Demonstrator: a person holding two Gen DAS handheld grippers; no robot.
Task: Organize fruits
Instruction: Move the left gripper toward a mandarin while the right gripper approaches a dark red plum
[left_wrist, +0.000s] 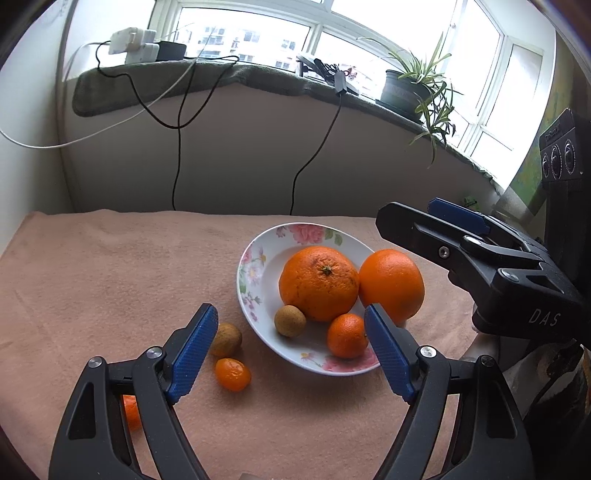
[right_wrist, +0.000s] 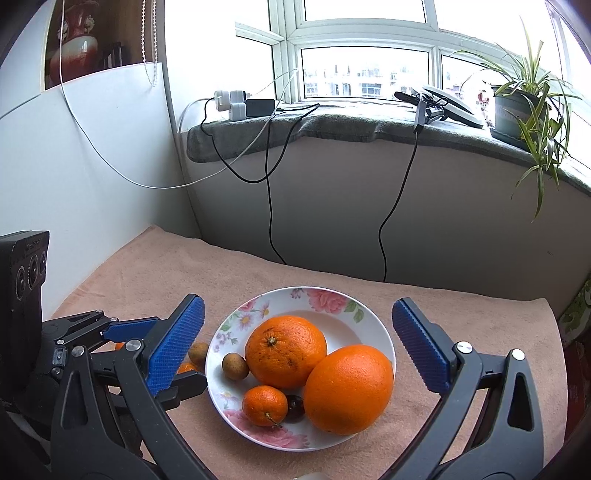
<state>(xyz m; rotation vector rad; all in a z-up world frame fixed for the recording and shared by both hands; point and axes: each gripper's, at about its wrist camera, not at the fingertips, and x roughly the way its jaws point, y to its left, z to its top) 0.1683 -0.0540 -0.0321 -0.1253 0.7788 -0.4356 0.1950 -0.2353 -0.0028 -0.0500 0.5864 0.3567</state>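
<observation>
A floral plate (right_wrist: 332, 295) (left_wrist: 258, 258) on the pink cloth holds a rough orange (right_wrist: 286, 350) (left_wrist: 318, 282), a smooth orange (right_wrist: 349, 389) (left_wrist: 391, 284), a small mandarin (right_wrist: 264, 405) (left_wrist: 346, 335), a brown longan (right_wrist: 235, 366) (left_wrist: 290, 320) and a dark cherry (right_wrist: 295, 408). On the cloth left of the plate lie a second longan (left_wrist: 227, 339) (right_wrist: 199, 351), a kumquat (left_wrist: 232, 374) and an orange fruit (left_wrist: 130, 411) half hidden by my finger. My left gripper (left_wrist: 291, 354) is open and empty above the plate's near rim. My right gripper (right_wrist: 299, 347) is open and empty over the plate.
The cloth-covered table (left_wrist: 110, 266) ends at a white wall, where black cables (left_wrist: 177, 166) hang down. The windowsill carries a power strip (left_wrist: 135, 44) and a potted plant (left_wrist: 410, 92). The right gripper's body (left_wrist: 498, 266) hangs over the table's right side.
</observation>
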